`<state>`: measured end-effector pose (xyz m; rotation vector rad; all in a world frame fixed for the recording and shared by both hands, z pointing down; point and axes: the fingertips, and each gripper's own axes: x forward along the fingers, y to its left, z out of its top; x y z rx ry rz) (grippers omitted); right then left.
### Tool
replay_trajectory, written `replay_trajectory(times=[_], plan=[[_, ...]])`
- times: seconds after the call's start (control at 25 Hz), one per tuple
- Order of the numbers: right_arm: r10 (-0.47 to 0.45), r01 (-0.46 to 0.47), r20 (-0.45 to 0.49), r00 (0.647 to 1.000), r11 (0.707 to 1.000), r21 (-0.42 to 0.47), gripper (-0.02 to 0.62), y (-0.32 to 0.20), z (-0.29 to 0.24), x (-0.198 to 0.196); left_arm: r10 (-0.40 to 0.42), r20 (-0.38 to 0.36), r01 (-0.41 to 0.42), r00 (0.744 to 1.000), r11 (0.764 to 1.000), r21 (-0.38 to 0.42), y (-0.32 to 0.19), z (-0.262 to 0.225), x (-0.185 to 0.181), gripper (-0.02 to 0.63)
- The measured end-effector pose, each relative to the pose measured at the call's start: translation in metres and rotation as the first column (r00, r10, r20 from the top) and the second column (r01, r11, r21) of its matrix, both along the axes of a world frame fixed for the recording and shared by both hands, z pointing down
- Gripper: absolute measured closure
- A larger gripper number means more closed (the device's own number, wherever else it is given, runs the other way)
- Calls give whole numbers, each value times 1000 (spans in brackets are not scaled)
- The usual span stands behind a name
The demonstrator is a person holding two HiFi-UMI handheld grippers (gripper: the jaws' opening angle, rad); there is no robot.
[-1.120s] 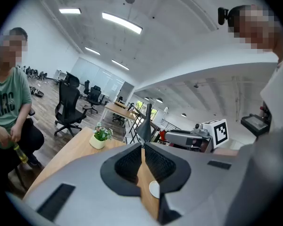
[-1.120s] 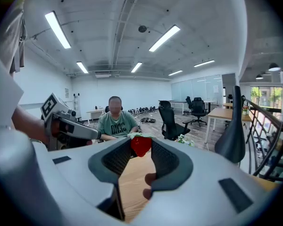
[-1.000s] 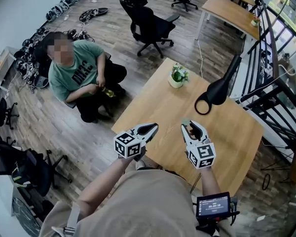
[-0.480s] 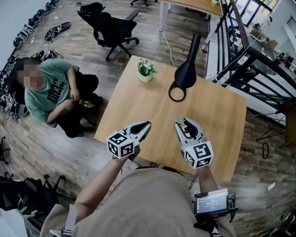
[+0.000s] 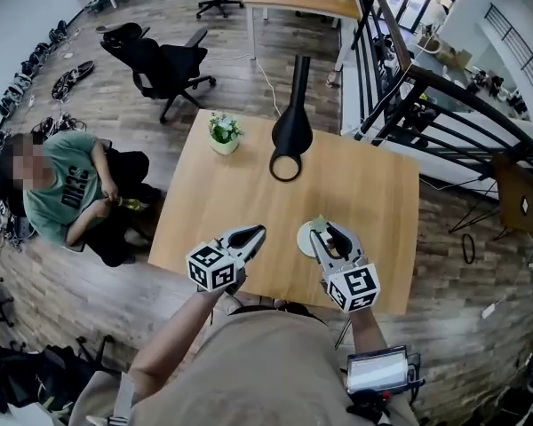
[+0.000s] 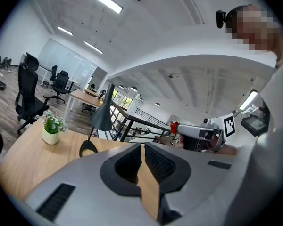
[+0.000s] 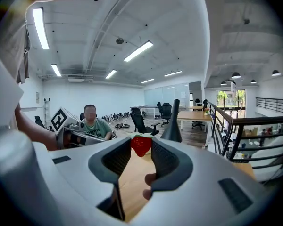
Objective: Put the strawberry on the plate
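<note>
My right gripper point(image 5: 324, 232) is shut on a red strawberry point(image 7: 141, 146) with a green top, pinched between its fingertips. In the head view these tips hang over the right part of a small white plate point(image 5: 305, 239), which lies near the front of the wooden table point(image 5: 373, 193). The plate is partly hidden by the gripper. My left gripper point(image 5: 254, 232) is shut with nothing in it, a little left of the plate and above the table's front edge. From the left gripper view the strawberry point(image 6: 174, 127) shows at the right gripper's tip.
A potted plant point(image 5: 223, 135) and a black lamp with a ring base point(image 5: 290, 131) stand at the table's far side. A person point(image 5: 67, 198) sits on the floor to the left. A black metal railing point(image 5: 444, 105) runs along the right, and an office chair point(image 5: 160, 65) stands beyond the table.
The head view has swung, so the table sits more central. The white plate, unseen before, now shows under the right gripper's tips. Both grippers keep their state.
</note>
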<state>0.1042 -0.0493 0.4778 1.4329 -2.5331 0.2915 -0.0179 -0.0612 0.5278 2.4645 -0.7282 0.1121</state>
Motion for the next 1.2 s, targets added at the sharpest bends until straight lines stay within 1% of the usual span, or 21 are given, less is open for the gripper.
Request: replay_trajectory(times=[0.32, 0.48, 0.72, 0.92, 1.2], plan=[[48, -48, 0, 999, 999, -17, 457, 2, 17, 52, 28, 4, -28, 1000, 1000, -14, 1, 11, 48, 598], [68, -68, -2, 998, 997, -33, 457, -2, 26, 71, 42, 17, -41, 999, 999, -22, 1, 16, 63, 598], [91, -91, -11, 996, 995, -48, 457, -5, 39, 92, 43, 35, -42, 998, 999, -27, -4, 24, 75, 598], [100, -101, -20, 995, 993, -63, 457, -11, 54, 100, 30, 45, -29, 999, 999, -32, -10, 30, 78, 598], [91, -94, -36, 995, 992, -87, 457, -13, 69, 107, 30, 61, -28, 998, 999, -38, -9, 34, 81, 598]])
